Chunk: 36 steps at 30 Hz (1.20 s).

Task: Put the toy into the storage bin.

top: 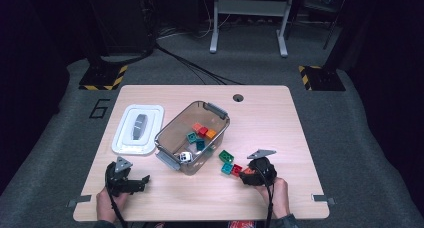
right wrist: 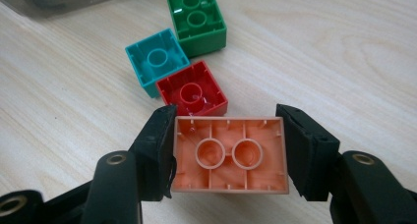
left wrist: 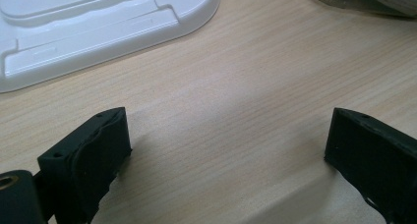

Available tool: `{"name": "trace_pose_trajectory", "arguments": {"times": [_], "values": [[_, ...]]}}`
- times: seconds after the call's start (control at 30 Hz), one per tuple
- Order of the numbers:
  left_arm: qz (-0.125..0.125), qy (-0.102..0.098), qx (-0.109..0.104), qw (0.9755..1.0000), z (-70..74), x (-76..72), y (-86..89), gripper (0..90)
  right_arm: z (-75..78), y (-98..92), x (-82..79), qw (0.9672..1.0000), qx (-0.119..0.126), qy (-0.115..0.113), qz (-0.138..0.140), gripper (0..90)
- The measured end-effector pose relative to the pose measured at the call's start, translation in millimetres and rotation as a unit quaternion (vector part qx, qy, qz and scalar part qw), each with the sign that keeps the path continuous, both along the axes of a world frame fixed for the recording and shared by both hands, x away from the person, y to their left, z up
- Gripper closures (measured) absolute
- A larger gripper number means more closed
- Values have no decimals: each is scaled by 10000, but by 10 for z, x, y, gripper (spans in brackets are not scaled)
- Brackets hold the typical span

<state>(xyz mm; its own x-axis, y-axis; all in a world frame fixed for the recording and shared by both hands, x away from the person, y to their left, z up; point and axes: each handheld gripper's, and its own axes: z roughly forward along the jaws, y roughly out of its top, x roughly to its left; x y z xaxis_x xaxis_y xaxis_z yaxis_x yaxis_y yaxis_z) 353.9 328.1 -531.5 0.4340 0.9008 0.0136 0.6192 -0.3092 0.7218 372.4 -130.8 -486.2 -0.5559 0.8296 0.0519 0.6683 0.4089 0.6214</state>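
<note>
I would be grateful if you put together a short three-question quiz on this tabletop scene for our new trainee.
1. True or false: the right claw is shut on the orange brick, which lies with its hollow underside up.
2. Which loose brick touches the orange brick's far edge in the right gripper view: A) green brick, B) teal brick, C) red brick?
3. Fill in: the white lid lies on the table to the ___ of the clear bin in the high view.

Key: 1 true. 2 C. 3 left.
</note>
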Motion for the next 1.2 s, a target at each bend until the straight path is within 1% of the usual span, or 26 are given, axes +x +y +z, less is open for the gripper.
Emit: {"name": "trace_pose_trajectory", "arguments": {"times": [0.1,0.17,0.2,0.23,0.3,0.37,0.4,0.43,0.47,0.5,0.6,0.77,0.87,0.9,0.93,0.97,1.03,1.07,1.2], "values": [[2,-1,-2,10000,0,0,0,32,51,-7,13,10000,-21,-58,-10,430],[0,0,0,10000,0,0,0,32,85,0,20,10000,18,-51,-41,429],[3,0,-2,10000,0,0,0,32,102,-4,34,9999,-10,-117,-3,429],[1,-2,-1,10000,0,0,0,32,120,5,39,9999,12,-121,-43,429],[2,-2,-2,10000,0,0,0,32,158,7,62,9999,-2,-170,11,429],[3,-2,-1,10000,0,0,0,32,191,17,88,9997,43,-220,25,429],[2,-1,-3,10000,0,0,0,32,209,22,102,9997,25,-254,4,429],[4,-2,-2,10000,0,0,0,32,228,28,109,9997,60,-237,7,429],[3,-1,-1,10000,0,0,0,32,243,28,129,9996,49,-288,2,429],[2,-1,-3,10000,0,0,0,32,261,27,142,9996,54,-285,35,429],[3,-3,-4,10000,-1,0,-1,32,305,36,185,9993,66,-368,37,430],[2,-1,-4,10000,-1,0,0,32,374,55,253,9991,130,-404,28,430],[2,-2,-2,10000,0,0,0,32,415,67,294,9989,124,-446,53,429],[3,-9,-10,10000,-2,0,-1,32,431,79,301,9990,137,-434,10,429],[2,-1,0,10000,0,0,0,32,448,78,322,9987,119,-487,78,430],[1,-8,-9,10000,-2,0,-1,32,459,84,327,9988,137,-469,63,430],[1,0,-1,10000,0,0,0,32,488,95,351,9987,145,-487,67,430],[0,-10,-11,10000,-2,0,0,32,502,97,367,9984,136,-531,97,429],[3,-1,-5,10000,-1,0,0,32,574,116,404,9984,149,-541,91,430]]}}
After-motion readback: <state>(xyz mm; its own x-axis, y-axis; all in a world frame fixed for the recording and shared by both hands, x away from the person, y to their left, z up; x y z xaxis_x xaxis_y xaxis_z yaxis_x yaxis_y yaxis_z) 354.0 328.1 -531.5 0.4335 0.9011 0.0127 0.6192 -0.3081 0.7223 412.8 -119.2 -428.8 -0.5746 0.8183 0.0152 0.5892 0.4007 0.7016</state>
